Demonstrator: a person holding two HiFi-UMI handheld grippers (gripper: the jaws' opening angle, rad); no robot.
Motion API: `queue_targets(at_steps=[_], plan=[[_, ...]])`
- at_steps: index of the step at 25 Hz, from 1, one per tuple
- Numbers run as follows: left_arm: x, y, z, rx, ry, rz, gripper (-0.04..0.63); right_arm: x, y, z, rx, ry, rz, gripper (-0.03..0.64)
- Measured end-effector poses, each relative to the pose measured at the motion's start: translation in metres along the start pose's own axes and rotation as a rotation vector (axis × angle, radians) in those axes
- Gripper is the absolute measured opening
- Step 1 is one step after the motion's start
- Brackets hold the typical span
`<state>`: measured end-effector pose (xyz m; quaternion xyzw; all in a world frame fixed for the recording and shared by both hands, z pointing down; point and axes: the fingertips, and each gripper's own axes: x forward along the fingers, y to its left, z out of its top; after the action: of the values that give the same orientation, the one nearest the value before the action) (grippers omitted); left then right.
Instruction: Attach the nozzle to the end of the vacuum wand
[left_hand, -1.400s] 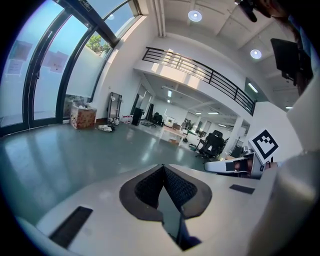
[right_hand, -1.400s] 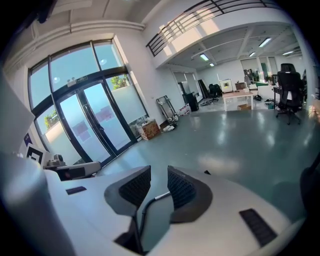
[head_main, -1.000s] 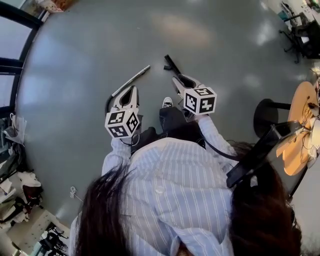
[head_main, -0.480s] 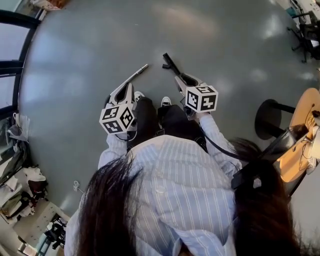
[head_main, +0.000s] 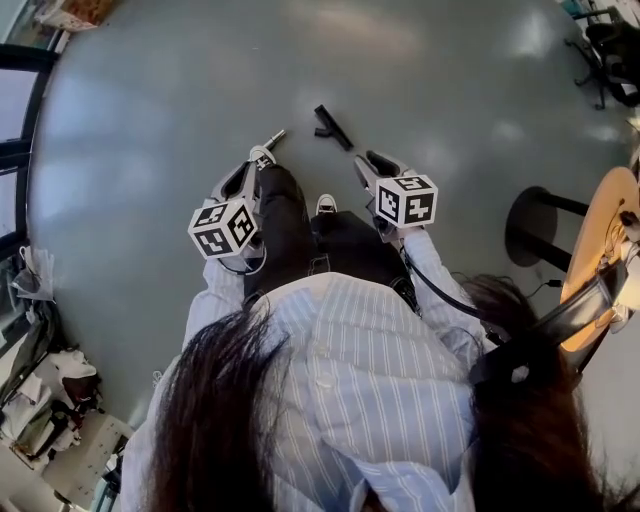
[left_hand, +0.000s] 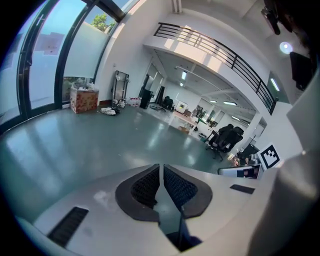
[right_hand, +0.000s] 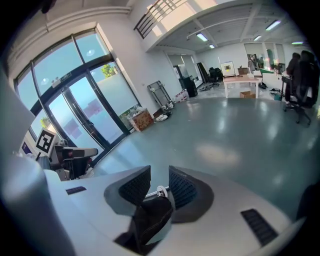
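Note:
The silver vacuum wand (head_main: 274, 137) lies on the grey floor, only its far end showing past the person's dark trouser leg (head_main: 285, 205). The black nozzle (head_main: 333, 126) lies on the floor to its right, apart from it. My left gripper (head_main: 248, 172) hangs beside the leg near the wand, jaws shut with nothing between the pads (left_hand: 161, 172). My right gripper (head_main: 362, 160) hovers just short of the nozzle with its jaws apart (right_hand: 159, 175). Through their gap I see the wand's end (right_hand: 159, 192) and a dark shape (right_hand: 150, 217), probably the nozzle, below the pads.
A black stool (head_main: 535, 225) and a round wooden table (head_main: 600, 230) stand at the right. Office chairs (head_main: 605, 60) are at the far right. Glass walls (head_main: 15, 120) run along the left, with clutter (head_main: 45, 400) at the lower left. The person's white shoes (head_main: 326, 205) are between the grippers.
The person has stepped forward with the left leg, which now hides most of the wand. Both grippers have sunk toward the floor. The left one has drifted left, and the nozzle has stayed put.

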<state>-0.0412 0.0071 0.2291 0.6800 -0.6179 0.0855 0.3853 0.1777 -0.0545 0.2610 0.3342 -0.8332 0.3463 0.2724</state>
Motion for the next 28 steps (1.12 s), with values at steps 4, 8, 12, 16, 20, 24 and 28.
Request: queue_targets(at_steps=[4,8,12,16,20,24,28], plan=[[0.039,0.022,0.002,0.125,0.092,-0.027,0.008,0.031,-0.014,0.008,-0.027,0.024,-0.022,0.109],[0.083,0.058,-0.008,0.182,0.168,-0.032,0.008,0.082,-0.034,-0.002,-0.124,0.106,-0.041,0.11],[0.134,0.104,-0.03,0.214,0.226,-0.028,0.008,0.146,-0.062,-0.024,-0.18,0.172,-0.034,0.116],[0.197,0.152,-0.07,0.242,0.297,-0.034,0.008,0.212,-0.099,-0.058,-0.208,0.238,-0.04,0.139],[0.26,0.2,-0.127,0.296,0.383,-0.036,0.009,0.281,-0.134,-0.103,-0.223,0.294,-0.044,0.178],[0.322,0.241,-0.191,0.358,0.453,-0.038,0.015,0.351,-0.18,-0.165,-0.259,0.358,-0.061,0.232],[0.374,0.274,-0.256,0.366,0.578,-0.094,0.132,0.418,-0.231,-0.228,-0.329,0.448,-0.077,0.238]])
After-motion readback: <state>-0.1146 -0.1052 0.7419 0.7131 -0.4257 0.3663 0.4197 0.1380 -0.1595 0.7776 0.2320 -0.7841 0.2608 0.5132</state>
